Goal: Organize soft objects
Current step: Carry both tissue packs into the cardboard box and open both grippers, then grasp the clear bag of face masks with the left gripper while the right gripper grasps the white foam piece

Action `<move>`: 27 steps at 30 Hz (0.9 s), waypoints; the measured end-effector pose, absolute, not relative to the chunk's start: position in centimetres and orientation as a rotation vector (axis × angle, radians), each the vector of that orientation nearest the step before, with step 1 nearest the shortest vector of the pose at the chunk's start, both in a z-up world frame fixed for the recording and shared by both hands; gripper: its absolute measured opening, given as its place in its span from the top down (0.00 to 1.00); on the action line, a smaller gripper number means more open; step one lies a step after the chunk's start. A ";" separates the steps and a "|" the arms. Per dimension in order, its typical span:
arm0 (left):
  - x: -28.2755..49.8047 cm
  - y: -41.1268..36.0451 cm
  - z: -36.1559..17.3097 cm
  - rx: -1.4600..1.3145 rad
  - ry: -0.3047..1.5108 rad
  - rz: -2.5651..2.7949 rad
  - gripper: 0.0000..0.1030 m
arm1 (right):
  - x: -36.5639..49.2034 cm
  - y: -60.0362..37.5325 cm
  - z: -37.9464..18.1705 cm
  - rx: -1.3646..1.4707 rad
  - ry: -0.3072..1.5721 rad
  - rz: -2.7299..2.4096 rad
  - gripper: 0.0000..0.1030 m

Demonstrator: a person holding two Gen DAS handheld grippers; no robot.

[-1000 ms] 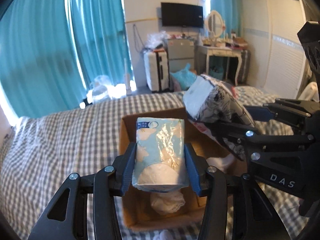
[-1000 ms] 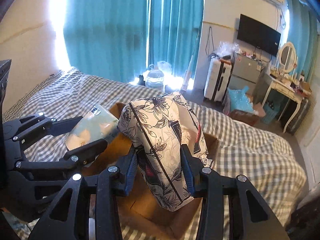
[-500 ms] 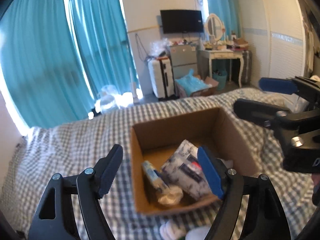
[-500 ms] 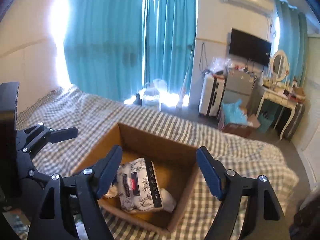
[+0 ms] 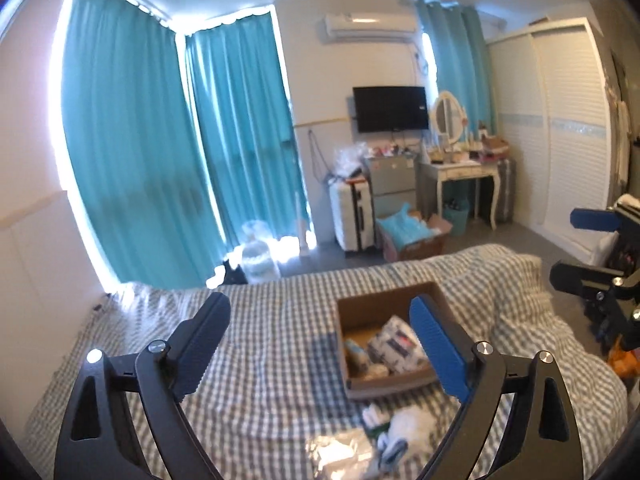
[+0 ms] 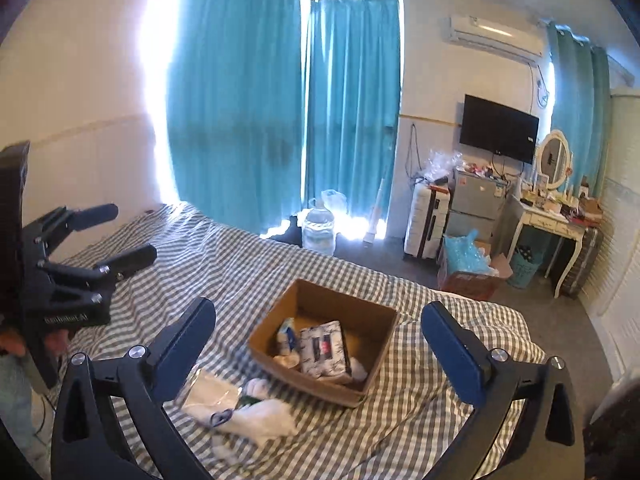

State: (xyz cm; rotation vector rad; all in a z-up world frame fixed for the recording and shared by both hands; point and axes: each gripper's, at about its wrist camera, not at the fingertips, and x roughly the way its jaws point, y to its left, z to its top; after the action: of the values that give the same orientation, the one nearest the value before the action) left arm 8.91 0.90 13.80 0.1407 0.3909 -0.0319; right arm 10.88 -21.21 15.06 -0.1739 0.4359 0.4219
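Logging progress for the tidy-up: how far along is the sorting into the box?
Done: floral pack and tissue pack lie in the cardboard box. In hand: nothing; left gripper and right gripper are open. Left: white soft items on the bed.

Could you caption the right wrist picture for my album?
Open tool above a checked bed; cardboard box holds packets, socks lie beside it.

cardboard box point(image 5: 384, 304) contents: blurred; right finger point(image 5: 438, 354) hides its 3 o'clock side.
white soft items point(image 5: 394, 436): blurred, kinds unclear.
right gripper point(image 5: 576, 248): cut off at 3 o'clock edge.
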 end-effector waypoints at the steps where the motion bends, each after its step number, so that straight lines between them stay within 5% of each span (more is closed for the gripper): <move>1: 8.2 1.1 13.8 0.144 0.396 -0.027 0.10 | 10.1 -20.8 15.0 -0.184 0.439 0.419 0.00; 8: 5.0 1.2 9.3 0.182 0.468 -0.015 0.10 | 7.4 -17.3 9.9 -0.256 0.550 0.394 0.00; 17: 4.8 2.4 -4.6 0.143 0.686 0.018 0.10 | 8.8 -14.3 -7.0 -0.254 0.832 0.426 0.00; 24: 5.2 4.0 -11.4 0.068 0.779 0.049 0.10 | 10.6 -12.3 -16.1 -0.174 0.996 0.524 0.33; 27: 5.1 3.8 -13.3 0.063 0.818 0.043 0.10 | 10.9 -11.2 -18.3 -0.176 1.031 0.573 0.37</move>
State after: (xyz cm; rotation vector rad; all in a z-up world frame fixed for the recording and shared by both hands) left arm 5.12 3.84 -13.31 0.0633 0.8181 0.0433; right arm 10.90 -11.16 -18.33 -0.1757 1.0312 0.5728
